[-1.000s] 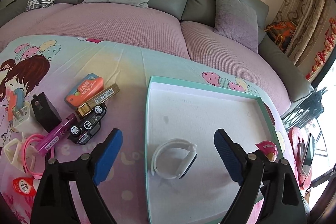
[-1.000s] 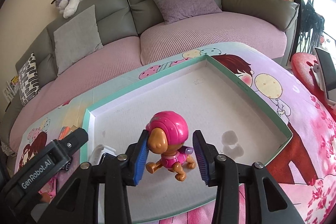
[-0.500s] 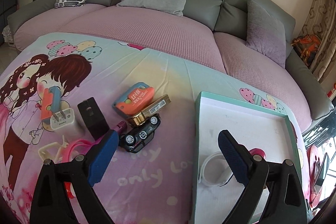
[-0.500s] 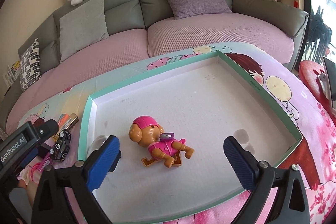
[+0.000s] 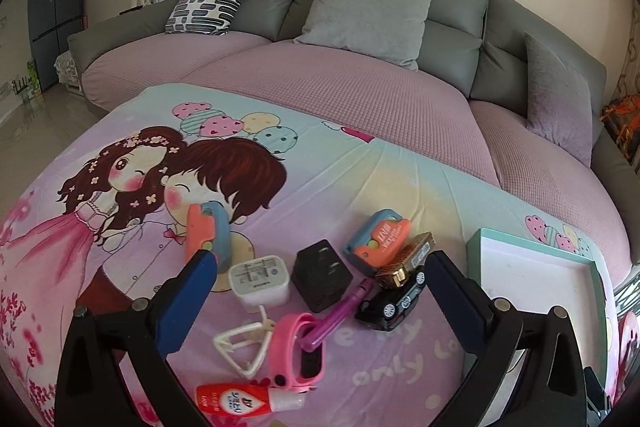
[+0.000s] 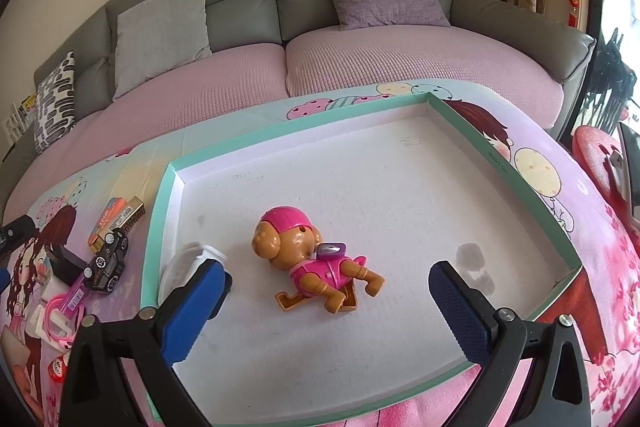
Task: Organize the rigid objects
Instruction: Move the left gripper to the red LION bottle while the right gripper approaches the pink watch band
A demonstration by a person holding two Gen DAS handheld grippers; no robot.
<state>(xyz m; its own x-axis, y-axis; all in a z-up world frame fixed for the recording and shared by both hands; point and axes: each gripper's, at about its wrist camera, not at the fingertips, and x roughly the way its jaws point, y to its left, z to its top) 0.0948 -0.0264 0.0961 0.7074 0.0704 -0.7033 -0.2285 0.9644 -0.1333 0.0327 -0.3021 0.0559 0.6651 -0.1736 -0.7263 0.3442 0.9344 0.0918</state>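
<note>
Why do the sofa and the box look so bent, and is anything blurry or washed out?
Left wrist view: the wide lens bows the sofa, the corners go black, and the clutter stays sharp. Right wrist view: the box has curved rims, the window at the right edge is washed out, and the toy dog is crisp, with soft shadows.

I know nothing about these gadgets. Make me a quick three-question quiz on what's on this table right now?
1. True or false: the toy dog stands upright in the tray.
2. Which lies inside the tray? A. black toy car B. white watch band C. white charger
3. What are the right gripper fingers clamped on?

Key
1. False; it lies on its side.
2. B
3. Nothing; they stand wide apart around the dog.
</note>
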